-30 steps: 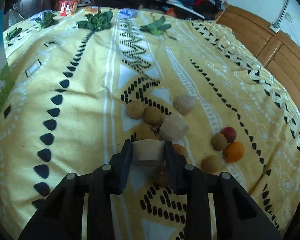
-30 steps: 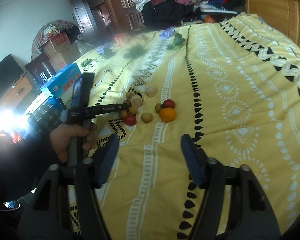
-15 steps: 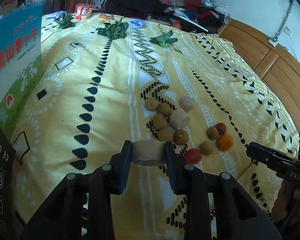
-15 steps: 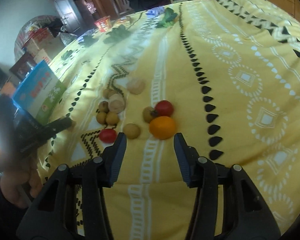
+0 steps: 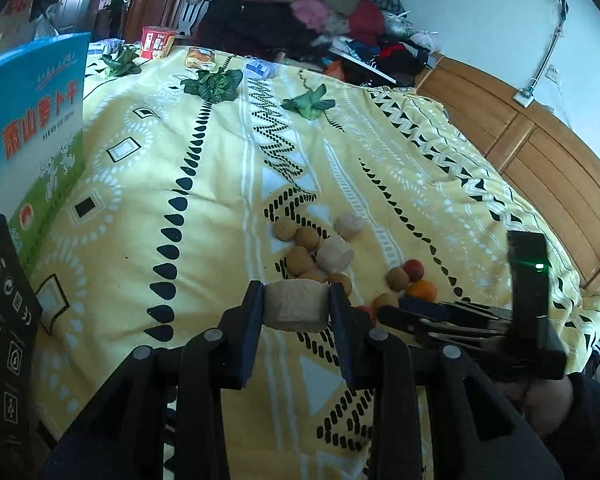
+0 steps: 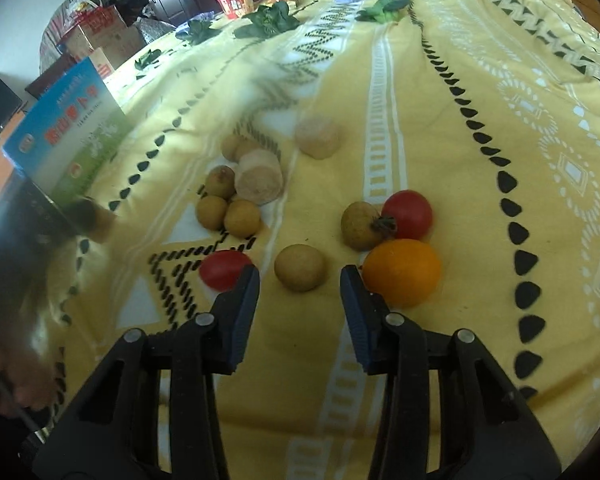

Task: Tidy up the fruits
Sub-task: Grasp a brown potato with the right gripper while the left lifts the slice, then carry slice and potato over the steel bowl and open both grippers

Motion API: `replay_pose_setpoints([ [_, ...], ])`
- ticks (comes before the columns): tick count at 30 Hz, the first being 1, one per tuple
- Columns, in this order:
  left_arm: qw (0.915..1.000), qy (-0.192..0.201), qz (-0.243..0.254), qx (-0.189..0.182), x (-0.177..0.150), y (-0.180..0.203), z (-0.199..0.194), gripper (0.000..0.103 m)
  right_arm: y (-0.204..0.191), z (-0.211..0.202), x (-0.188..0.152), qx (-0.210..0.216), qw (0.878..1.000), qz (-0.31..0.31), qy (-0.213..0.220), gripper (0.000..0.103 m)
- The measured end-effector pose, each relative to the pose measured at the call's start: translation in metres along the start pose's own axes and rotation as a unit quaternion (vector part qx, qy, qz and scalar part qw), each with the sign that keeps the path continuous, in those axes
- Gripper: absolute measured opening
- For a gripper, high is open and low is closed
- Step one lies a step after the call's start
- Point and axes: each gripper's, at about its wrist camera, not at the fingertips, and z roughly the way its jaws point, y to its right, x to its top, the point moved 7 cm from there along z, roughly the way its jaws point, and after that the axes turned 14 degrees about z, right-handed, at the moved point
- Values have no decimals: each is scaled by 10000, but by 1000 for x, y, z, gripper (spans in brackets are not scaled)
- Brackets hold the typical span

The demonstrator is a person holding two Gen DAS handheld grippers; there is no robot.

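Item held: pale cut cylinder point(image 5: 295, 306), beige, fibrous side, clamped between both pads of the left gripper point(image 5: 296, 312), lifted above the bedspread.

Item approached: tan round fruit point(image 6: 299, 267), resting on the bedspread directly ahead of the right gripper point(image 6: 296, 286). Its jaws are closing; the fruit sits just beyond the fingertips, not yet between the pads, no contact visible.

Flanking pieces: small red tomato point(image 6: 225, 269) just beside the left fingertip of the right gripper; orange fruit point(image 6: 402, 272) just beside the right fingertip. Behind the orange, a second red tomato point(image 6: 408, 214) touching a tan fruit with dry stem point(image 6: 360, 225).

Cluster further back and to the left: three small tan fruits point(image 6: 228, 206) bunched against a second pale cylinder piece point(image 6: 259, 176) lying on its side; more tan fruits behind it. One pale round piece point(image 6: 317, 136) apart from the cluster, further up the bedspread.

Surface: yellow bedspread point(image 6: 480, 128) with white and black patterns.

Surroundings: blue-and-green printed box point(image 6: 66, 136) standing at the left edge; leafy greens point(image 6: 269, 20) in a row at the far end; red cup container point(image 6: 235, 2) beyond them; heap of clothes point(image 5: 308, 20) behind the bed; wooden headboard point(image 5: 540, 152) at the right.
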Motion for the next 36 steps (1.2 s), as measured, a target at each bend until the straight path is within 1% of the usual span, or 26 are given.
replay_pose_setpoints([
  [3,10000,-40,40,3,-1,3,-1,33,3,7,-2,-20,10000,30,-5,29],
  [7,10000,-73,-10,-2,-2,1,-2,33,2,4,0,-39,10000,20,63,28],
  [10,10000,-20,-16,11,2,2,-8,33,-1,-3,1,-60,9999,0,126,28],
  [13,9999,90,36,38,11,2,-22,33,-10,-22,4,17,9996,-20,281,27],
  [15,9997,209,65,106,20,1,-38,33,-21,-40,8,82,9989,-101,453,27],
  [18,9986,421,111,313,34,-5,-69,33,-51,-73,17,220,9966,-298,733,27],
  [21,9956,693,80,623,47,-20,-113,33,-87,-103,26,448,9927,-519,989,27],
  [23,9919,904,-7,896,52,-37,-148,33,-113,-120,29,644,9894,-654,1125,27],
  [25,9866,1096,-144,1199,54,-60,-187,33,-147,-137,29,884,9848,-841,1239,27],
  [29,9711,1387,-381,1903,46,-110,-267,33,-219,-160,20,1397,9742,-1207,1297,27],
  [33,9496,1618,-772,2571,25,-166,-351,33,-287,-168,6,1832,9634,-1540,1207,27],
  [36,9296,1757,-1082,3054,5,-206,-409,33,-348,-171,-8,2194,9520,-1837,1085,27],
])
